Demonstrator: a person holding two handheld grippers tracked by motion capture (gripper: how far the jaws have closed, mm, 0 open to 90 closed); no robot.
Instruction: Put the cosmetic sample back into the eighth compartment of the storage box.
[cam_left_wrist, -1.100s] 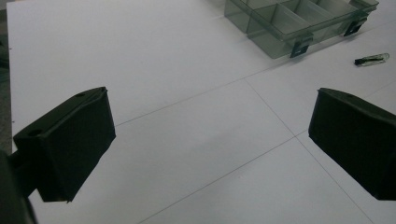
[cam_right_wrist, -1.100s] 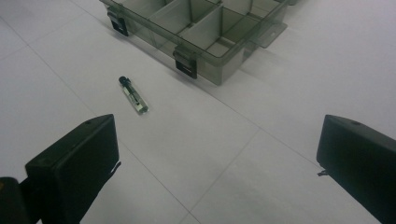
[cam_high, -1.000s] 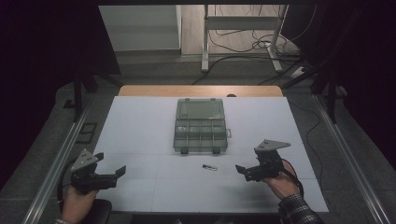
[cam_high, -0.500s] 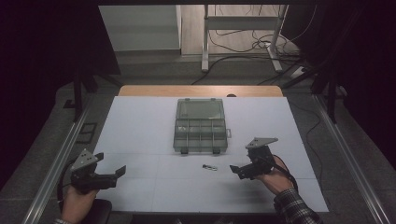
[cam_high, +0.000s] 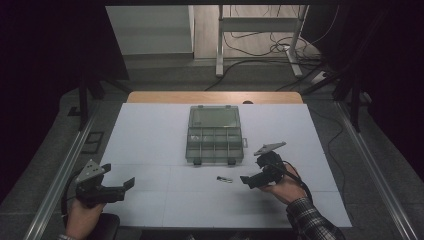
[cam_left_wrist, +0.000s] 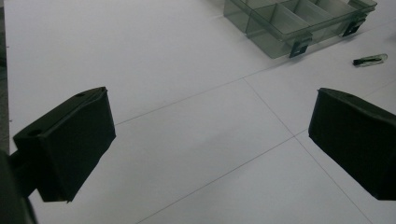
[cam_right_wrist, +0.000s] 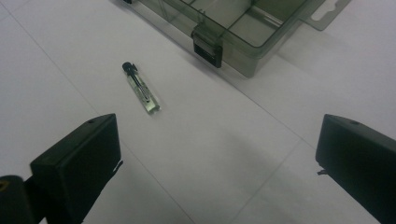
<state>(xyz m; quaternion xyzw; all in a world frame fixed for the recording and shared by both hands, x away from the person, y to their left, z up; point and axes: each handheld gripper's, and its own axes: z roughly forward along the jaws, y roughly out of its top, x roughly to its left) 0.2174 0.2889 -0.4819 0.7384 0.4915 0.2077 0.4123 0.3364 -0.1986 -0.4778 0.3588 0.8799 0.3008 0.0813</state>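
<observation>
One small clear vial (cam_right_wrist: 140, 91) lies untouched at 6 o'clock of the open compartment box (cam_high: 215, 135); right gripper (cam_high: 248, 181), jaws spread, nears it; left gripper (cam_high: 128, 184) idles, spread.

Left gripper (cam_high: 129, 184) held low, jaws spread wide; right gripper (cam_high: 245, 181) likewise gaping, tilted downward, hand-gripped.

the left gripper (cam_left_wrist: 210, 140) is hovering over the white table (cam_left_wrist: 154, 60) with its two black jaws standing wide apart. a clear compartment box (cam_left_wrist: 294, 21) is lying at the upper right. a small clear tube (cam_left_wrist: 370, 59) is lying just beside the box, apart from it.
</observation>
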